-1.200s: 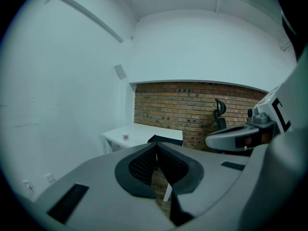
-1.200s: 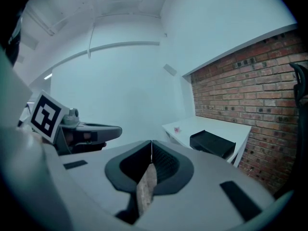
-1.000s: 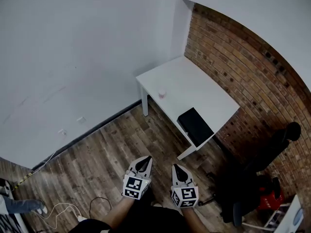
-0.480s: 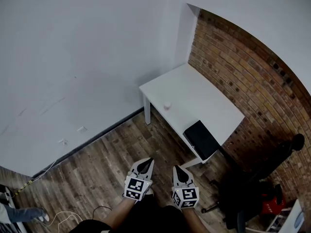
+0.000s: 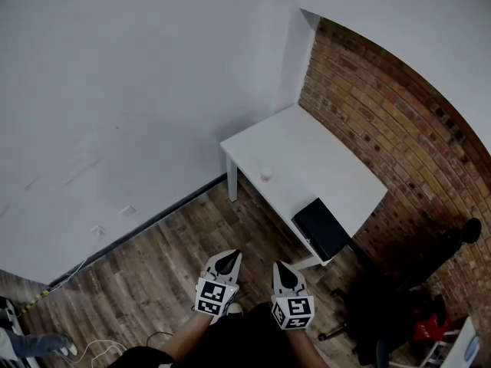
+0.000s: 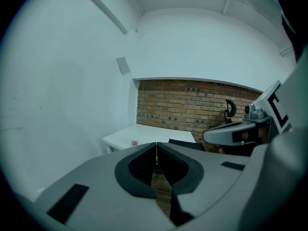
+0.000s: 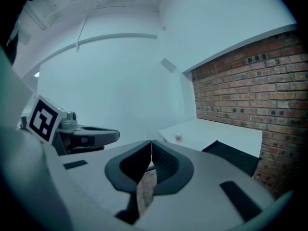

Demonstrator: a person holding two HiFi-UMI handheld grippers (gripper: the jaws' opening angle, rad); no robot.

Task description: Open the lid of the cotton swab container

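Note:
The cotton swab container [image 5: 266, 174] is a small pale round tub standing near the left edge of a white table [image 5: 322, 148] across the room. It shows small in the left gripper view [image 6: 134, 143] and in the right gripper view [image 7: 178, 138]. My left gripper [image 5: 229, 256] and right gripper [image 5: 278, 265] are held side by side over the wooden floor, well short of the table. Both are shut with nothing between the jaws. In each gripper view the fingertips meet in a thin line.
A black flat case [image 5: 322, 227] lies at the table's near end. A brick wall [image 5: 399, 129] runs behind the table, a white wall [image 5: 115, 106] on the left. A dark office chair [image 5: 383, 297] and a red thing [image 5: 426, 313] stand at right. Cables [image 5: 92, 347] lie on the floor at lower left.
Both grippers have travelled across the floor towards the table, staying shut and side by side. The table and container sit lower and a little further right in the head view.

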